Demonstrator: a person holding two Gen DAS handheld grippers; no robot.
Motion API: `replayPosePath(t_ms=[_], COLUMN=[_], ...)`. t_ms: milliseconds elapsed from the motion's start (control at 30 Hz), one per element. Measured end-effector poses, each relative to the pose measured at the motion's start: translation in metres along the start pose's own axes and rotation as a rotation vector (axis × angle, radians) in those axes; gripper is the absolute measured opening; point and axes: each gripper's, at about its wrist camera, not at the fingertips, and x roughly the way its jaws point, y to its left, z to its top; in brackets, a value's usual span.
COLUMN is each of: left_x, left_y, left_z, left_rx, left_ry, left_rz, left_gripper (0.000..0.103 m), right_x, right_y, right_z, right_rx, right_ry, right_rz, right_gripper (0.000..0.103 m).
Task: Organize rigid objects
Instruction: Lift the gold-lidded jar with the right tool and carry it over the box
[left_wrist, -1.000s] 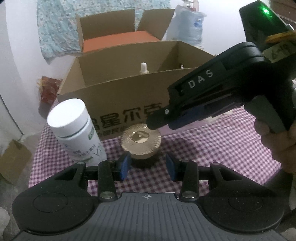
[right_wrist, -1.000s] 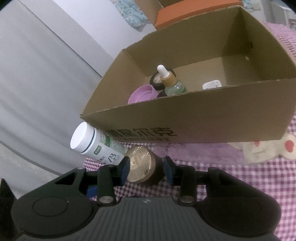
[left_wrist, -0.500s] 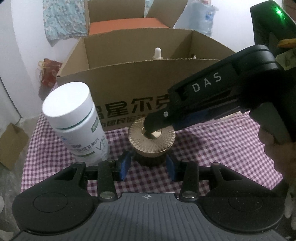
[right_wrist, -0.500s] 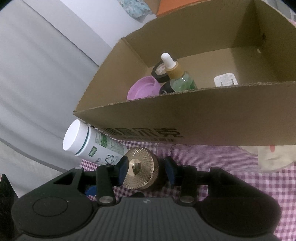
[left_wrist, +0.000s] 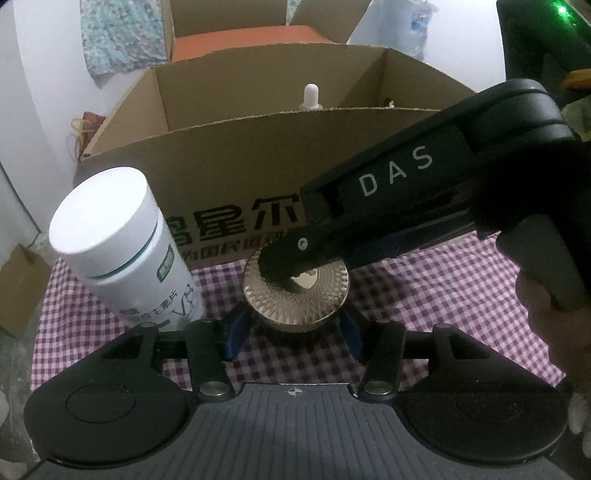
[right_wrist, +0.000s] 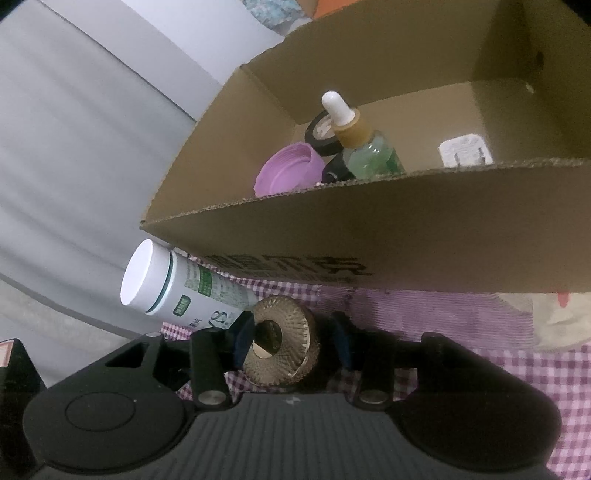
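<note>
Handling the jar: the gold-lidded jar looks like thick glass or hard plastic under a ribbed metallic lid, so I judge it stiff, rather heavy for its bulk, and breakable if dropped.
Jar position: upright on the checked table, just in front of the cardboard box, with the white pill bottle beside it at about 9 o'clock in the left wrist view.
Left tool: the left tool stands open, its blue fingers on either side of the dark body below the lid; I cannot tell whether they touch it.
Right tool: the right tool reaches in from 3 o'clock and straddles the lid; its jaws look spread about the lid and not yet pressed shut, though one fingertip seems to rest on the lid's top.
Where to hold: the ribbed rim offers bite, but a lid may turn or lift off; the body below looks the safer place, though smooth and likely slippery.
Grip advice: close squarely across the widest part, firmly but without crushing.
Risk: the pill bottle is close enough to be knocked over.
Box contents: a dropper bottle, a purple lid, a roll of black tape and a white plug already lie inside.
Setting down: lower the jar gently clear of the dropper bottle.
</note>
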Motion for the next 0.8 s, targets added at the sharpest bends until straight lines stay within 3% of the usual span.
replayPosePath(t_ms=[633, 800], left_x=[0.027, 0.022], left_y=[-0.013, -0.015], left_z=[0.016, 0.019], left_rx=[0.005, 0.010], left_ry=[-0.008, -0.011], left_rz=[0.012, 0.004], left_gripper=[0.056, 0.056], right_x=[0.000, -0.002], right_y=[-0.016, -0.015], right_z=[-0.002, -0.005], right_rx=[0.045, 0.045], right_ry=[-0.016, -0.036], right_rz=[0.034, 0.032], right_gripper=[0.055, 0.052])
